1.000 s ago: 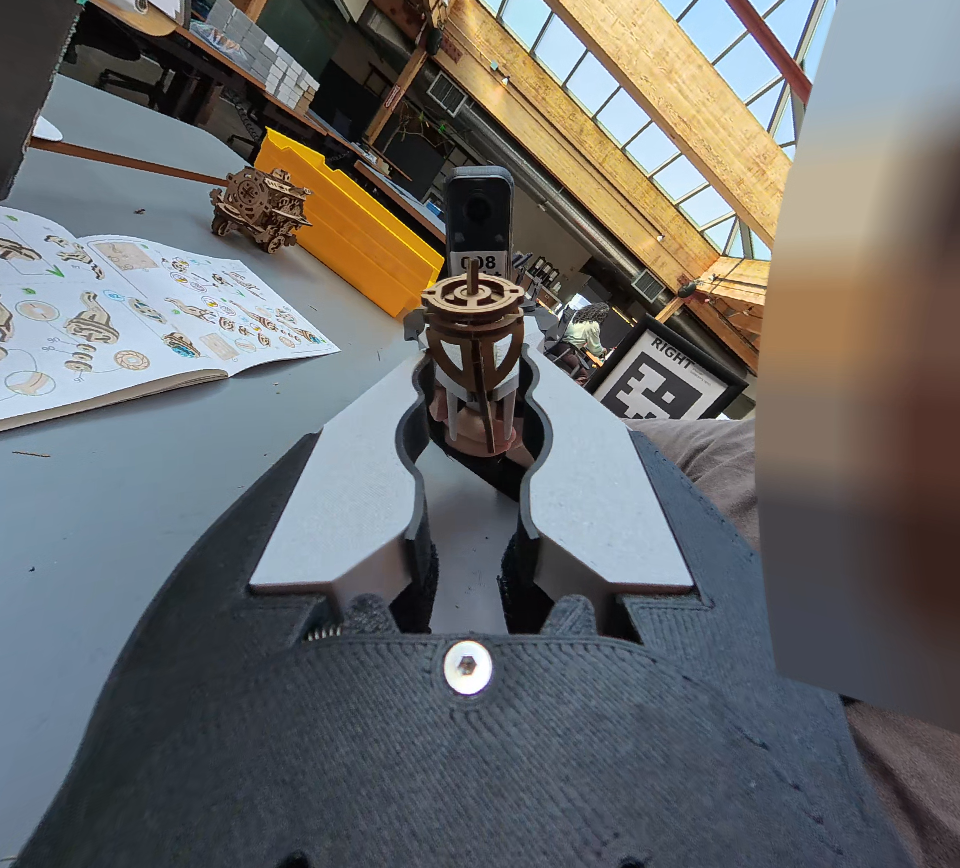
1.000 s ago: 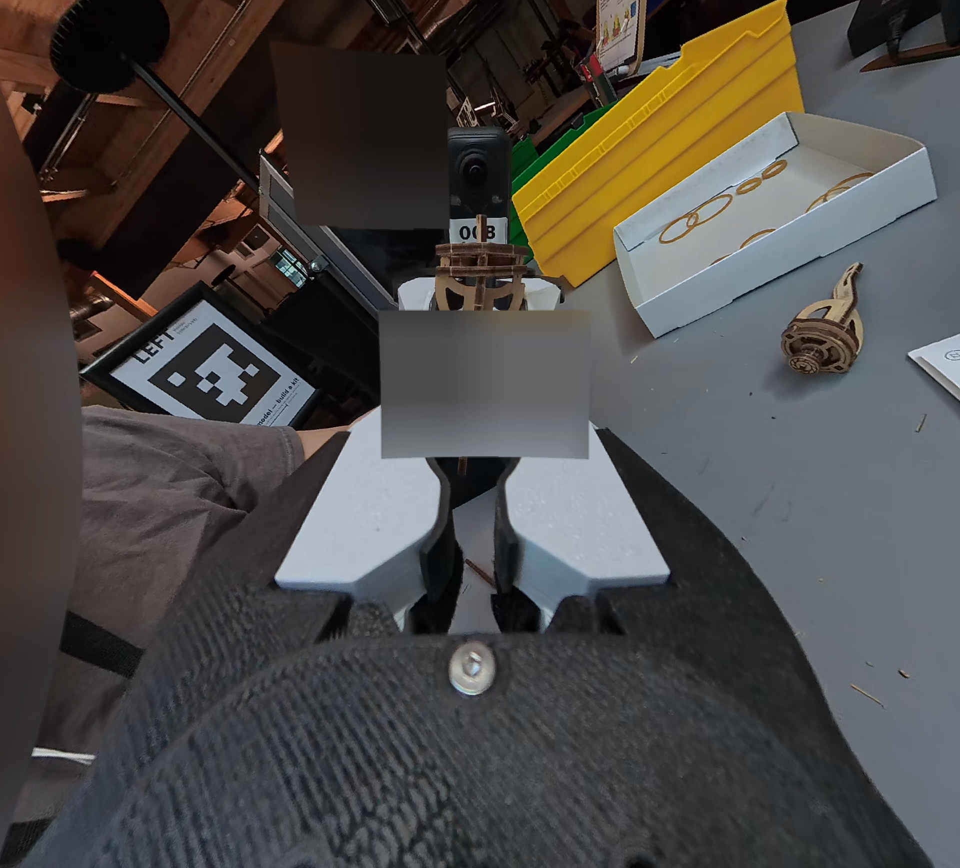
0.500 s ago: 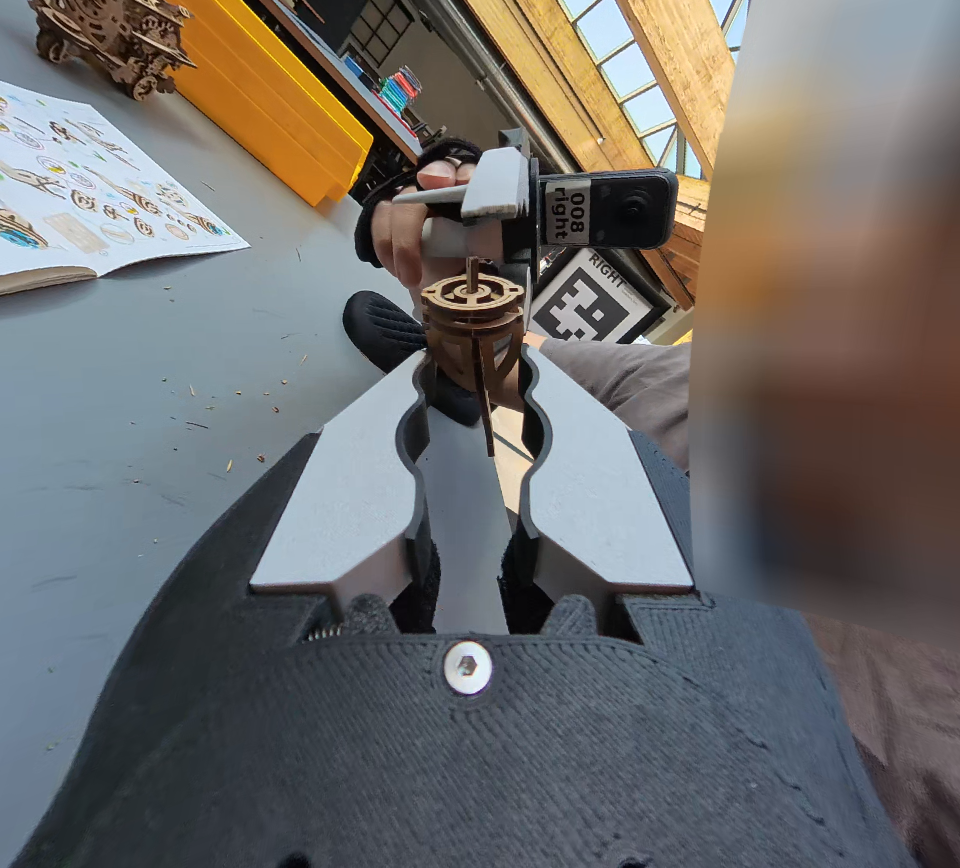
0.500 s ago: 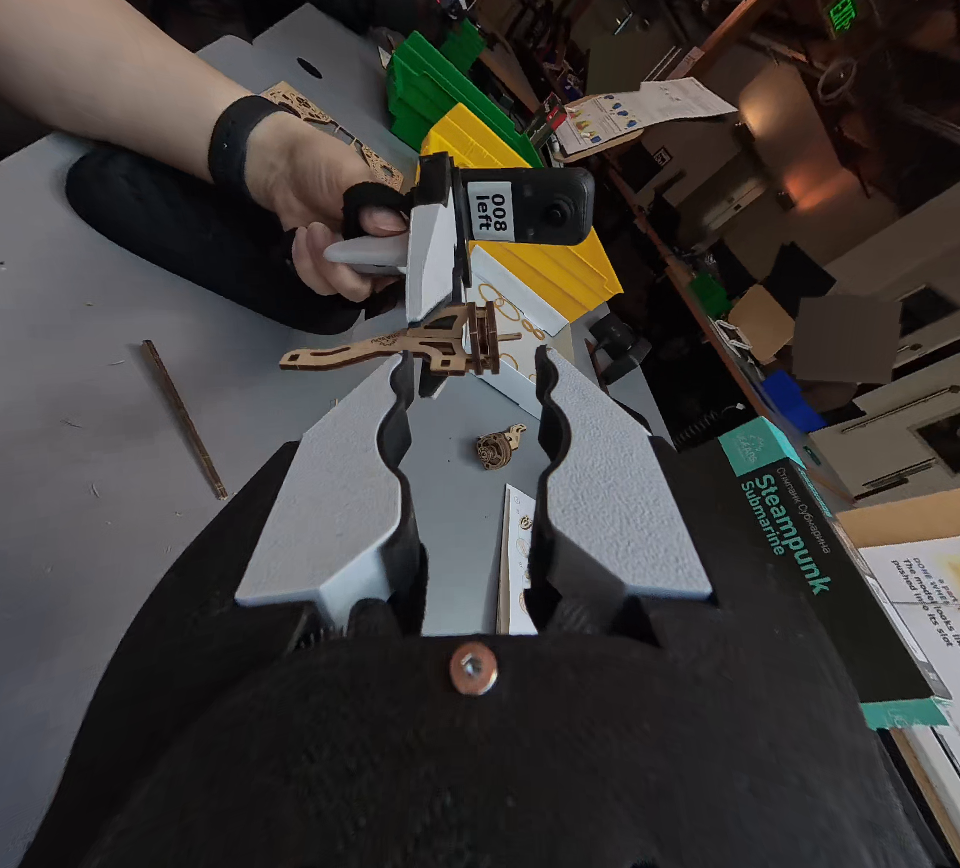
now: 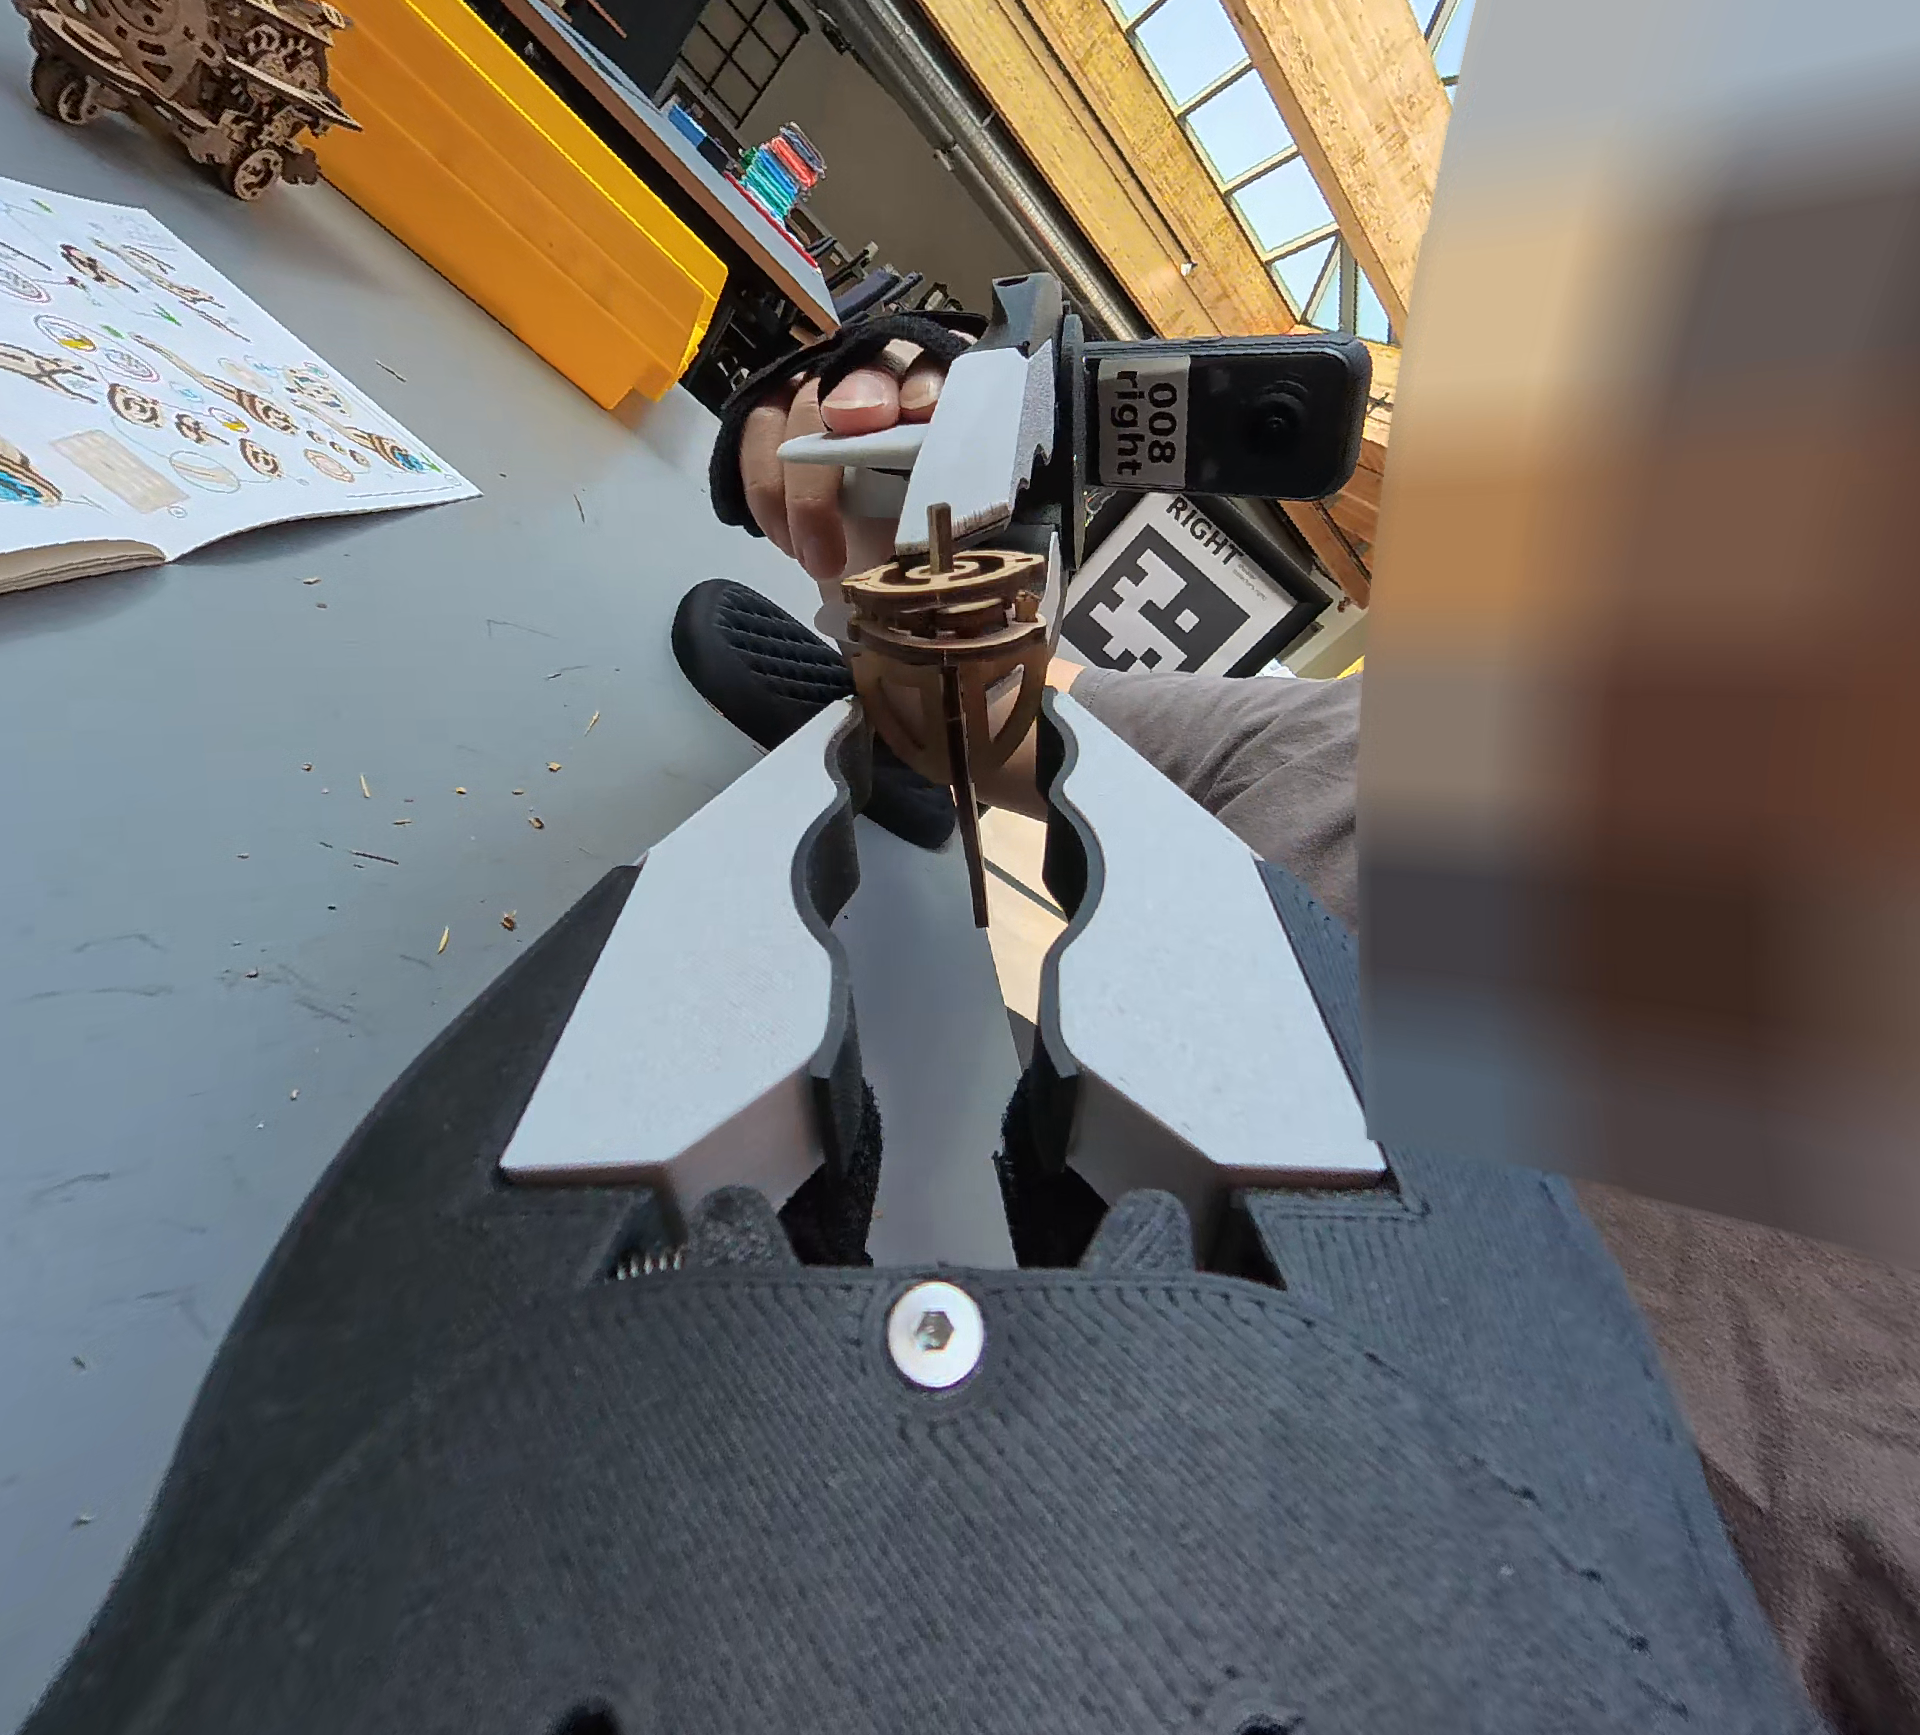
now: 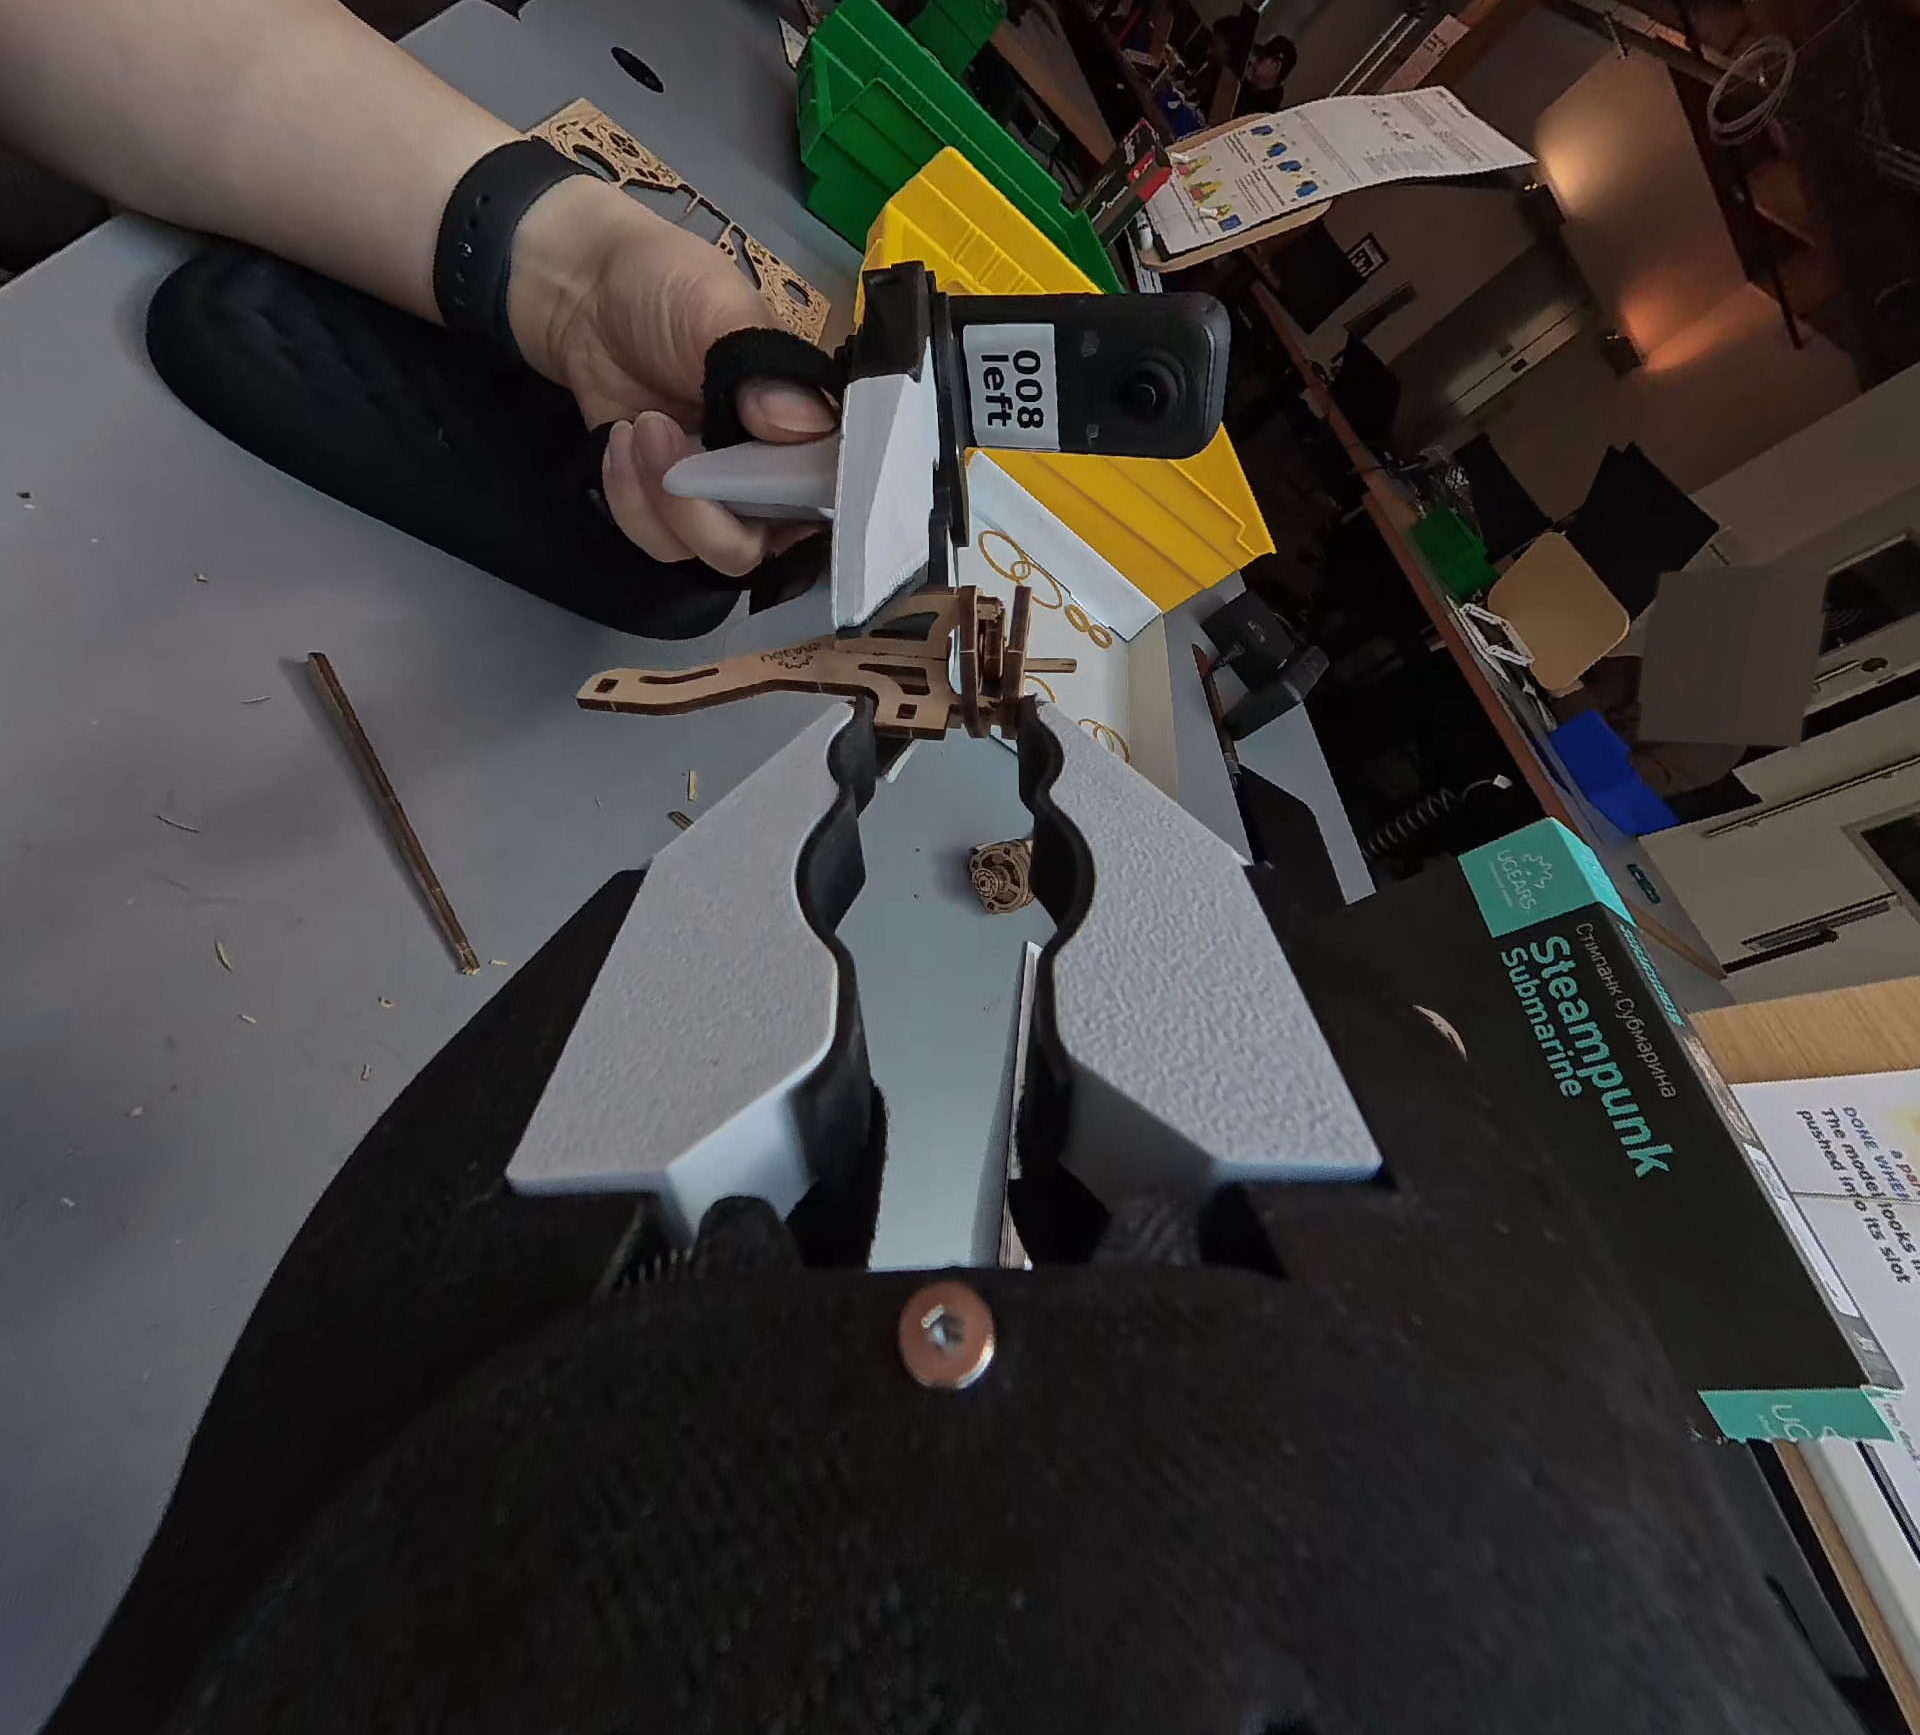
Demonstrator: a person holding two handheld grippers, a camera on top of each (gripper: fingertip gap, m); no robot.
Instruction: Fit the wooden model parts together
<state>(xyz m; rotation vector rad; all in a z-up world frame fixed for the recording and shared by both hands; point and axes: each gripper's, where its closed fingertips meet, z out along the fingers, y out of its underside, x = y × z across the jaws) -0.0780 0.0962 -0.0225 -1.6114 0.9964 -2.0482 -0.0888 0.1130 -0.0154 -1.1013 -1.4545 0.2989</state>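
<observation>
At the centre of both wrist views, the brown laser-cut wooden model part (image 5: 940, 677) with its round slotted disc sits clamped at the tips of the left gripper (image 5: 948, 729). The right gripper (image 6: 940, 719) meets it crosswise, its fingers narrowed about the disc end, above the grey table (image 5: 260, 750).

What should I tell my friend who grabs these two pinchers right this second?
Left gripper: shut on the wooden assembly, holding it above the table.
Right gripper: tips on either side of the assembly's disc end; cannot tell if it is clamped.
Done: the assembly is partly built, with a long arm sticking out.
Left: a small gear part and a stick lie loose on the table. The booklet lies open.
</observation>
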